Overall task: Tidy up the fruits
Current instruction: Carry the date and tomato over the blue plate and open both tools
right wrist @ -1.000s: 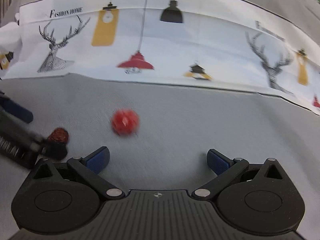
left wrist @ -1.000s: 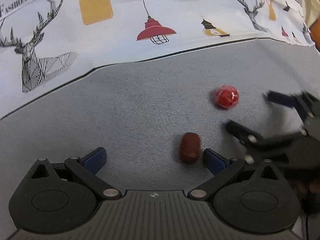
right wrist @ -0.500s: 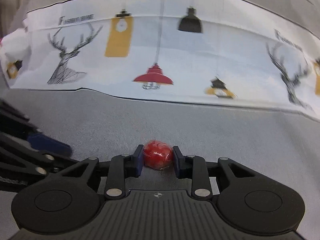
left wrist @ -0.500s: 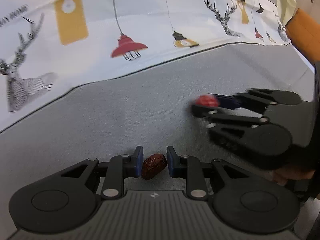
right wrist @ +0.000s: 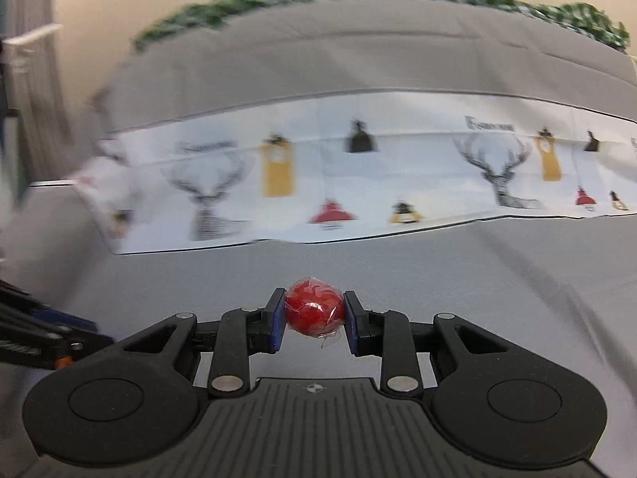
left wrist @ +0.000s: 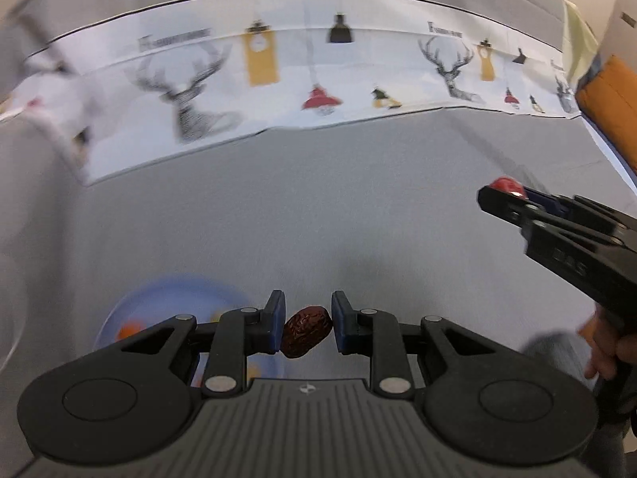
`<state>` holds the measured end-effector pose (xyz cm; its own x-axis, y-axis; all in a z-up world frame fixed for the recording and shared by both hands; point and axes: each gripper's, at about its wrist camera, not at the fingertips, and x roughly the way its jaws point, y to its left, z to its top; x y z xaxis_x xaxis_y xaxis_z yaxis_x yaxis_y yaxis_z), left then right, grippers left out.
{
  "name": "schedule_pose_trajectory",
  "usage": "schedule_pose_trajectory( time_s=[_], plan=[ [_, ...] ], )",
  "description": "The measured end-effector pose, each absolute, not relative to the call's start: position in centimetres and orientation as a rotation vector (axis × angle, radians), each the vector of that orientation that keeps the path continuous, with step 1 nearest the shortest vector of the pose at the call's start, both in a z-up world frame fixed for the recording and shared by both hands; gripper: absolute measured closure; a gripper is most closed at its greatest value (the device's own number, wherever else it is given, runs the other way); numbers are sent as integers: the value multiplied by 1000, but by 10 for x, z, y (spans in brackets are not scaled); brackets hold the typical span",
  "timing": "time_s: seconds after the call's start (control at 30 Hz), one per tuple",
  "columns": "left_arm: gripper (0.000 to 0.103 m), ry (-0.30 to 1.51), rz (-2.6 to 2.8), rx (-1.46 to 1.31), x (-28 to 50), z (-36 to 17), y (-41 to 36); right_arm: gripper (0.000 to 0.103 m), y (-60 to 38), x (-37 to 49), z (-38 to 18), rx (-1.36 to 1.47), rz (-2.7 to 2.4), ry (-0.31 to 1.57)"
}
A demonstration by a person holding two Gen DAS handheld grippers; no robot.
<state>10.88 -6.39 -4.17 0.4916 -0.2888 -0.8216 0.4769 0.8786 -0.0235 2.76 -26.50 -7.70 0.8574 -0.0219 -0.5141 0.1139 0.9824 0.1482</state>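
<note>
A grey tablecloth [left wrist: 318, 207] covered the whole work surface, with a white printed runner [left wrist: 318, 79] of deer and lamps lying across its far side. Low at the left of the left wrist view a pale blue plate [left wrist: 159, 294] sat on the cloth, blurred, with orange pieces in it that could not be identified. The left gripper [left wrist: 306, 328] was closed on a dried red date [left wrist: 305, 330], held above the cloth just right of the plate's rim. The right gripper [right wrist: 314, 312] was closed on a red wrapped fruit [right wrist: 314, 306], lifted clear of the cloth and well apart from the plate. The date looked light, wrinkled and slightly yielding, so a grip across its middle should hold without crushing it. The round fruit's clear film looked slippery and its shape could roll, so a pinch across its widest part seemed safest.
</note>
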Motion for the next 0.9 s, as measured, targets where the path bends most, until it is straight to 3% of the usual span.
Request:
schedule_pose_trajectory(
  time_s=[0.2, 0.47, 0.9],
  plan=[
    [76, 976, -345, 212, 30, -15, 3, 72, -199, -54, -35, 147, 77, 544],
    [76, 958, -264, 170, -51, -7, 62, 72, -127, -137, -21, 60, 227, 584],
    [76, 900, -254, 89, -84, 8, 88, 72, -101, -164, -2, -5, 212, 540]
  ],
)
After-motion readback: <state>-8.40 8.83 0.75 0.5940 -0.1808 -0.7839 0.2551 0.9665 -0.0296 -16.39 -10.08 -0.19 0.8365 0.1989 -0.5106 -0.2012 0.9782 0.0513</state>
